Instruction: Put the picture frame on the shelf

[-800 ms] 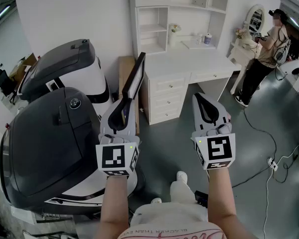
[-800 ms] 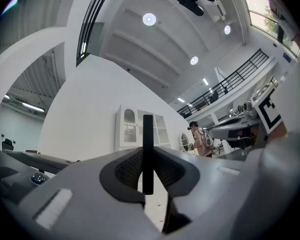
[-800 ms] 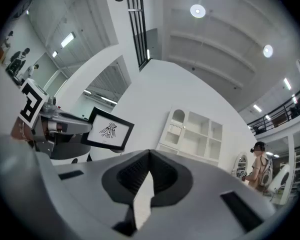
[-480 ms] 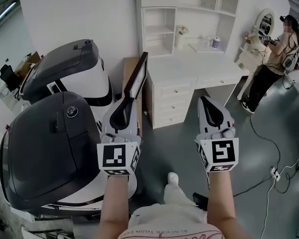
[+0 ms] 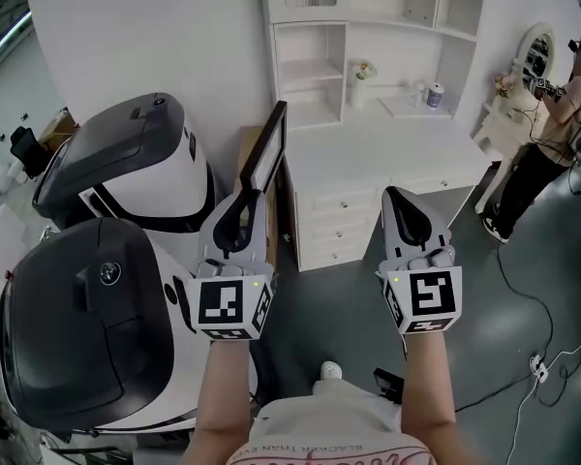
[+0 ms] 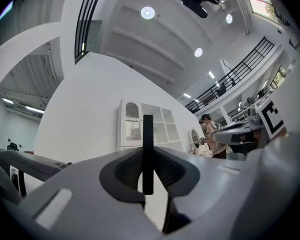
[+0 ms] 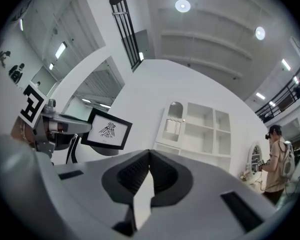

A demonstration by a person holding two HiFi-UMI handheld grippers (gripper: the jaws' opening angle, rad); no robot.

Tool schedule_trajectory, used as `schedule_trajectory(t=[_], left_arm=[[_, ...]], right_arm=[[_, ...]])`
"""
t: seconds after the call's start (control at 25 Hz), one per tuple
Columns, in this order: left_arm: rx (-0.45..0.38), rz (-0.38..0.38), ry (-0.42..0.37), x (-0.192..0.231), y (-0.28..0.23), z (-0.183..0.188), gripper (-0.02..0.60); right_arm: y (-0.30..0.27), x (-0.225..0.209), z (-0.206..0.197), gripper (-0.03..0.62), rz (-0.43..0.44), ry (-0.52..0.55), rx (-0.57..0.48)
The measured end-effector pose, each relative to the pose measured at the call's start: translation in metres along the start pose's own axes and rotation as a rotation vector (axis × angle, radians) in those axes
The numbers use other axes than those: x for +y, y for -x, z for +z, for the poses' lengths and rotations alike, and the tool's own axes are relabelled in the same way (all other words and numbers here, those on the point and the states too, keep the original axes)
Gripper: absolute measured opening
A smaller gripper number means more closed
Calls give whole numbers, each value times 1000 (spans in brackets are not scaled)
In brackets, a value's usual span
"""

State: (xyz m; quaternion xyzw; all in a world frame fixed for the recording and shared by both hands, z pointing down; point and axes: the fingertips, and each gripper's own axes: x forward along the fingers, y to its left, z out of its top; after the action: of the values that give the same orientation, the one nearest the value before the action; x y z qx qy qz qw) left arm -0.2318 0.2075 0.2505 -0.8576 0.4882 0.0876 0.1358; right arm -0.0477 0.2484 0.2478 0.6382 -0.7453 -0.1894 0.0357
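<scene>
A black picture frame [image 5: 266,151] with a white print stands edge-on in my left gripper [image 5: 244,206], whose jaws are shut on its lower edge. In the left gripper view the picture frame [image 6: 148,151] is a thin black bar between the pads. From the right gripper view the picture frame [image 7: 109,129] shows its face, with a bird drawing. My right gripper [image 5: 405,211] is shut with nothing in it, held level beside the left. The white shelf unit [image 5: 315,71] rises on a white desk [image 5: 387,153] ahead.
Two large grey-and-white machines [image 5: 77,318] stand at the left, close to my left arm. A person [image 5: 562,114] stands at the far right by a mirror. Cables and a power strip [image 5: 537,366] lie on the grey floor. Small items [image 5: 434,95] sit on the desk.
The view has shifted: the desk and shelf sit further right and nearer, the machines lower left. Both grippers keep their hold and spacing.
</scene>
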Motion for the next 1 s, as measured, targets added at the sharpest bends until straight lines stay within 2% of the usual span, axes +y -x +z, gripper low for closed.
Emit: schedule_trajectory(t=[0.36, 1.0], left_arm=[[-9, 59, -18, -10, -86, -15, 67], [18, 42, -19, -7, -173, -51, 67]], right_arm=[[-70, -52, -32, 8, 87, 8, -12], [-134, -95, -75, 8, 80, -18, 0]])
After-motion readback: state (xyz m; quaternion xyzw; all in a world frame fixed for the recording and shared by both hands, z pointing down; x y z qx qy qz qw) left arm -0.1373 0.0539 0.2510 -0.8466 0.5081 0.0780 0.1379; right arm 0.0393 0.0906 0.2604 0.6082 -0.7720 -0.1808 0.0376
